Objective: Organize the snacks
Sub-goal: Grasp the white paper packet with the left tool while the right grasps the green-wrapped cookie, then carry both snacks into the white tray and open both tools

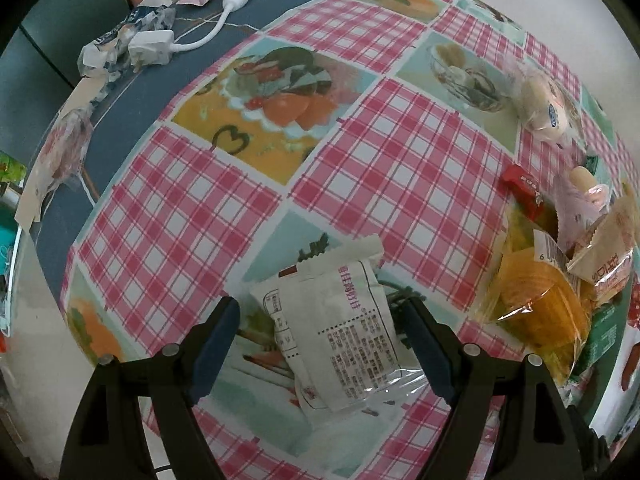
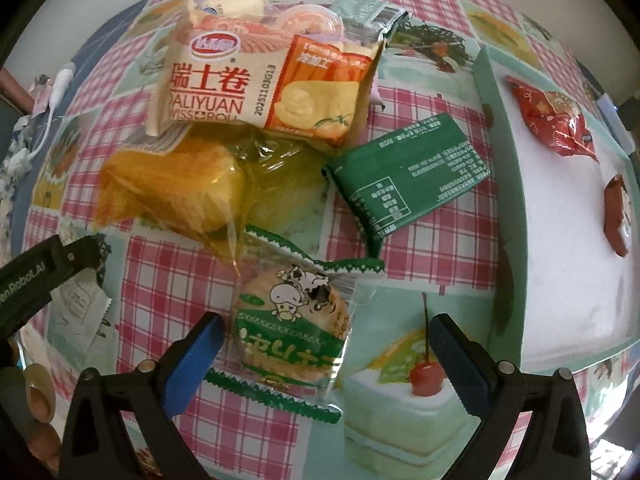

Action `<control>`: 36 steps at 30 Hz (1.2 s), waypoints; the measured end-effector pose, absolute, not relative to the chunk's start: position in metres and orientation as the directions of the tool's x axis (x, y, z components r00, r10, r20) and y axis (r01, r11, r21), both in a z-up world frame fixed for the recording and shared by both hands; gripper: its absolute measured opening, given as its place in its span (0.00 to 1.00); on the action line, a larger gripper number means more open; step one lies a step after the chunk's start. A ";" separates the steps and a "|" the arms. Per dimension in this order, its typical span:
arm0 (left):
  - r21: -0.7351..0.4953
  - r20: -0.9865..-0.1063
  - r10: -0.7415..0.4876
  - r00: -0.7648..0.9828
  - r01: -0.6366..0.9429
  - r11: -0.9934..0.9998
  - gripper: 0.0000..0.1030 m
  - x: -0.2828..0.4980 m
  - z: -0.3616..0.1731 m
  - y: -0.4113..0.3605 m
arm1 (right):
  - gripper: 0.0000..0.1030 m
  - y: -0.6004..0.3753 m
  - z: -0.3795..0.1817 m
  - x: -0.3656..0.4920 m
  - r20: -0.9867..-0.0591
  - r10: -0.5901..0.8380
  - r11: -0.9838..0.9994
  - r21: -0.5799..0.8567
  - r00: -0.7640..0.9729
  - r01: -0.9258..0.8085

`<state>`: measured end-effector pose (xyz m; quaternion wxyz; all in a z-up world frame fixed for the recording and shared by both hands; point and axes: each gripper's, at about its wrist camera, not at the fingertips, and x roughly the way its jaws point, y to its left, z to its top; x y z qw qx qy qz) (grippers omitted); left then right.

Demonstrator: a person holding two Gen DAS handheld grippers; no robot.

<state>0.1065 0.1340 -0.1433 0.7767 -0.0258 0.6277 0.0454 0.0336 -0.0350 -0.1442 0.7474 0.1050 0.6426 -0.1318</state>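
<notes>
A white snack packet (image 1: 340,328) with printed text lies flat on the checked tablecloth, between the wide-open jaws of my left gripper (image 1: 320,312); the pads stand clear of it on both sides. In the right wrist view a round cracker in a green-edged clear wrapper (image 2: 288,340) lies between the fingers of my open right gripper (image 2: 324,328), nearer the left pad and apart from the right one. Behind it sit a yellow cake bag (image 2: 180,188), a Swiss roll pack (image 2: 256,84) and a dark green packet (image 2: 408,168).
A white tray with a mint rim (image 2: 500,152) lies at the right, holding a red packet (image 2: 556,124) and a small brown-red snack (image 2: 618,212). A white charger and cable (image 1: 160,44) lie at the table's far left edge. A hand (image 2: 38,400) shows at the lower left.
</notes>
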 end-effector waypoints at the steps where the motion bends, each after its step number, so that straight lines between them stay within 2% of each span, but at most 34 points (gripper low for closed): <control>1: 0.017 -0.977 0.038 0.208 -0.102 0.995 0.81 0.107 -0.144 0.134 | 1.00 -0.033 -0.144 0.034 -0.988 -0.063 0.944 -0.014 0.140 0.330; 7: 0.015 -0.980 0.037 0.196 -0.114 0.993 0.81 0.104 -0.141 0.137 | 0.99 -0.043 -0.139 0.020 -0.989 -0.064 0.934 -0.011 0.136 0.358; 12: 0.015 -0.980 0.037 0.194 -0.113 0.993 0.78 0.099 -0.142 0.139 | 0.91 -0.059 -0.134 0.013 -0.988 -0.067 0.924 -0.008 0.142 0.381; 14: 0.013 -0.979 0.034 0.200 -0.106 0.994 0.72 0.098 -0.140 0.137 | 0.84 -0.063 -0.132 0.012 -0.987 -0.069 0.925 -0.008 0.145 0.381; 15: 0.012 -0.978 0.033 0.204 -0.102 0.995 0.65 0.097 -0.139 0.136 | 0.82 -0.064 -0.131 0.011 -0.986 -0.069 0.925 -0.007 0.150 0.379; 17: 0.012 -0.977 0.032 0.209 -0.096 0.995 0.56 0.096 -0.136 0.133 | 0.67 -0.066 -0.127 0.010 -0.985 -0.071 0.927 -0.006 0.160 0.375; 19: 0.012 -0.977 0.032 0.211 -0.094 0.996 0.55 0.096 -0.133 0.132 | 0.58 -0.067 -0.123 0.010 -0.984 -0.063 0.930 0.003 0.169 0.367; 21: 0.006 -0.977 0.027 0.213 -0.099 0.995 0.54 0.095 -0.131 0.132 | 0.54 -0.069 -0.121 0.008 -0.984 -0.048 0.932 0.018 0.173 0.362; 29: -0.024 -0.973 0.005 0.232 -0.121 0.992 0.54 0.087 -0.117 0.139 | 0.51 -0.085 -0.092 0.000 -0.974 -0.011 0.920 0.079 0.227 0.384; 36: -0.018 -0.944 0.013 0.330 -0.091 0.996 0.54 0.071 -0.067 0.130 | 0.51 -0.106 -0.049 -0.015 -0.953 -0.017 0.906 0.113 0.302 0.407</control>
